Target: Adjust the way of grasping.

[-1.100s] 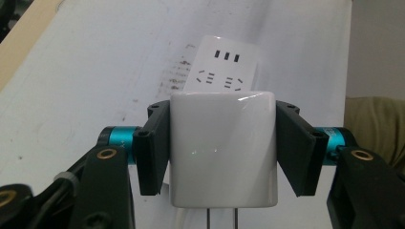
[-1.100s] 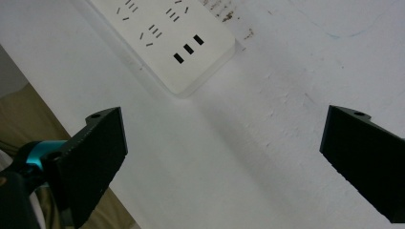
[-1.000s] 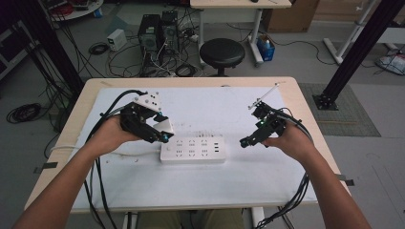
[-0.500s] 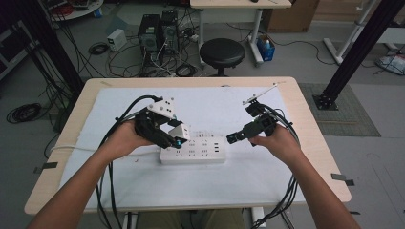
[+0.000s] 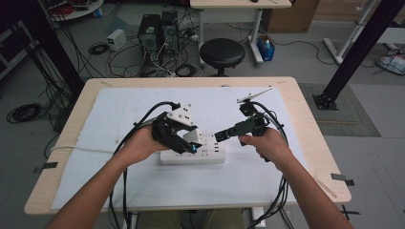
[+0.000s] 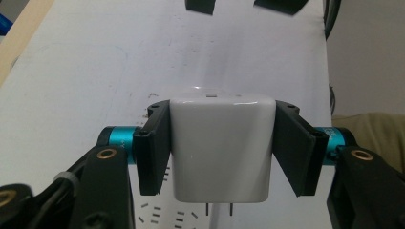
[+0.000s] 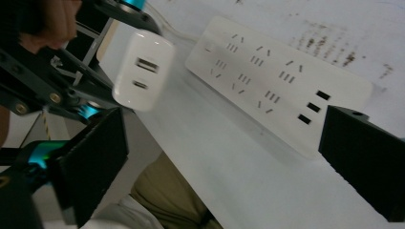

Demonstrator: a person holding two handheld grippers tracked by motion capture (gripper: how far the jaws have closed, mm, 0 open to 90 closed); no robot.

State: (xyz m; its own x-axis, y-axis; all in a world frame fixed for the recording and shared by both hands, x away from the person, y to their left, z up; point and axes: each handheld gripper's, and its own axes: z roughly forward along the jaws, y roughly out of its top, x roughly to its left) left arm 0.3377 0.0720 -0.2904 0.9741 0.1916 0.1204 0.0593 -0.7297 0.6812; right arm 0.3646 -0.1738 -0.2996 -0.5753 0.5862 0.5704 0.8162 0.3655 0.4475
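High view, left gripper point(image 5: 187, 143) clamping charger point(image 5: 193, 137), angled over power strip point(image 5: 210, 153)

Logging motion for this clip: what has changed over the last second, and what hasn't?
Both hands moved inward. The left gripper carried the white charger over the power strip; the right gripper, jaws open, swung toward the strip's right end. The charger stayed clamped in the left jaws; the strip kept its place on the table.

The power strip point(image 5: 193, 152) lies on the surface point(image 5: 305, 119), below and between the two tools. The left hand-held gripper point(image 5: 190, 143) holds the charger point(image 6: 220, 148) just above it; the right hand-held gripper point(image 5: 220, 136) hangs over its right end, jaws apart.
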